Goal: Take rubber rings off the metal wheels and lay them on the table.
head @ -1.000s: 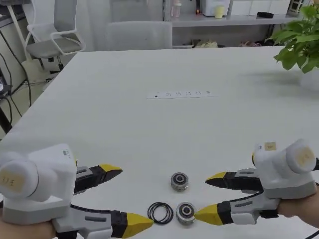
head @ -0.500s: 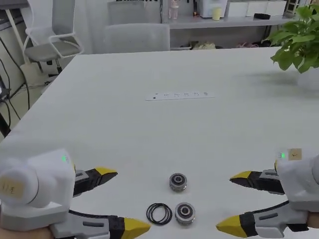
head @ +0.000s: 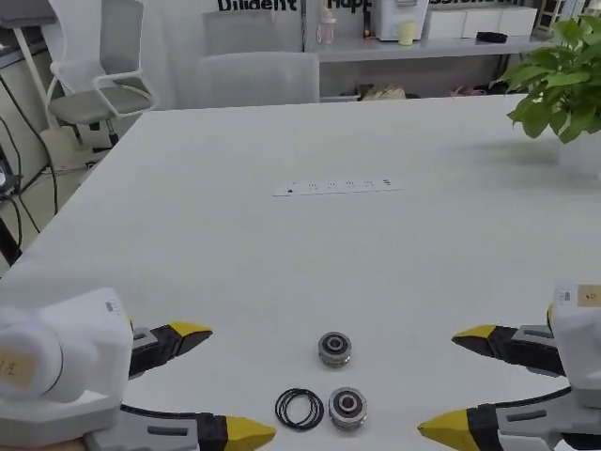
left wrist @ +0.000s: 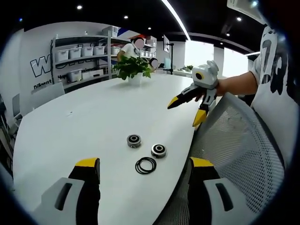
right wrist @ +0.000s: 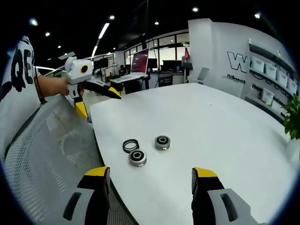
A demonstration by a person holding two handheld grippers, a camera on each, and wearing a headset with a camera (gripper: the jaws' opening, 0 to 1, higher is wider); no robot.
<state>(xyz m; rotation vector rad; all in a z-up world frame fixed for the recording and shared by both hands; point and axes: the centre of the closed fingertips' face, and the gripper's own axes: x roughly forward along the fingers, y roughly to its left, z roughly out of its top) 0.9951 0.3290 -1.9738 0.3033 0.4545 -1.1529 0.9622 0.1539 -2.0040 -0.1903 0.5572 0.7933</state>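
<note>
My left gripper point(head: 230, 381) and right gripper point(head: 443, 382) are apart and empty, thin black rubber rings point(head: 300, 409) lie beside two round metal wheels point(head: 335, 348), so little seems left.

Opposed gripper views, downward head view share wheels point(head: 335, 348)

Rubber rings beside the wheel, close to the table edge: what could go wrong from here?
1. The rubber rings and the near wheel sit close to the table edge; a nudge from the right gripper could push them off.
2. Rings and near wheel almost touch; grasping that wheel may drag the rings.
3. Too small to tell if the far wheel carries a ring; a pull may find none.
</note>
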